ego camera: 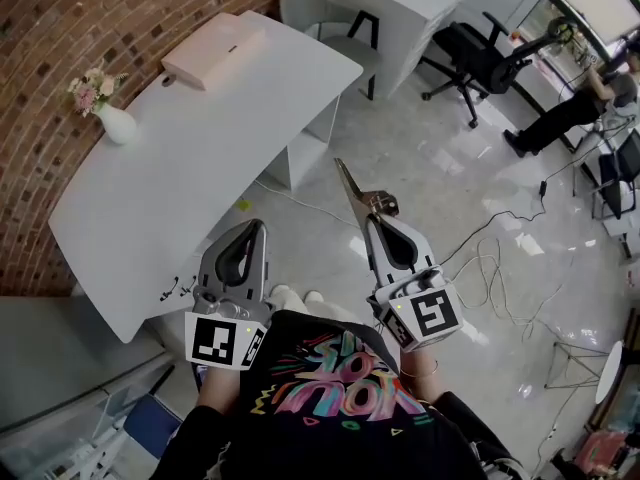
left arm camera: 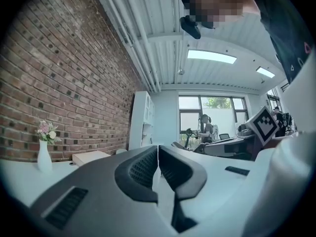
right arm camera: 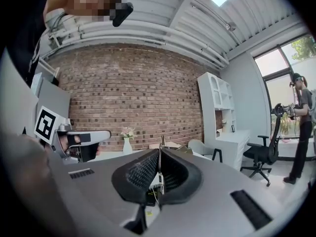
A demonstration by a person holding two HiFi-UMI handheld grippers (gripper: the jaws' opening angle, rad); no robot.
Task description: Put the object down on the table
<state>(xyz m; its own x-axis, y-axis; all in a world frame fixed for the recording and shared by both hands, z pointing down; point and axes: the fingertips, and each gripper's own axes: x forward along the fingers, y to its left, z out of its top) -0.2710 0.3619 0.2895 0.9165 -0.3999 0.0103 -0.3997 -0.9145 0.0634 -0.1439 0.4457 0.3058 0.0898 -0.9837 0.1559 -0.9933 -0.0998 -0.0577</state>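
Right tongs (ego camera: pixel 376 214) tight on thin metal tool (ego camera: pixel 350 182), long axis along the jaws, tip outward; left tongs (ego camera: pixel 259 225) closed, empty

A red brick wall (ego camera: pixel 40 88) runs along my left behind the long white bench (ego camera: pixel 200 148). Beyond it I see pale glossy floor (ego camera: pixel 430 188), a black wheeled office chair (ego camera: pixel 472 53), tall windows (left arm camera: pixel 195 117) and ceiling strip lights (left arm camera: pixel 211 57).

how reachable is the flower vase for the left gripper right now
Probably reachable: only bare white table lies between the left gripper and the flower vase. It stands well across the table, so a long reach, and the shut jaws must open first.
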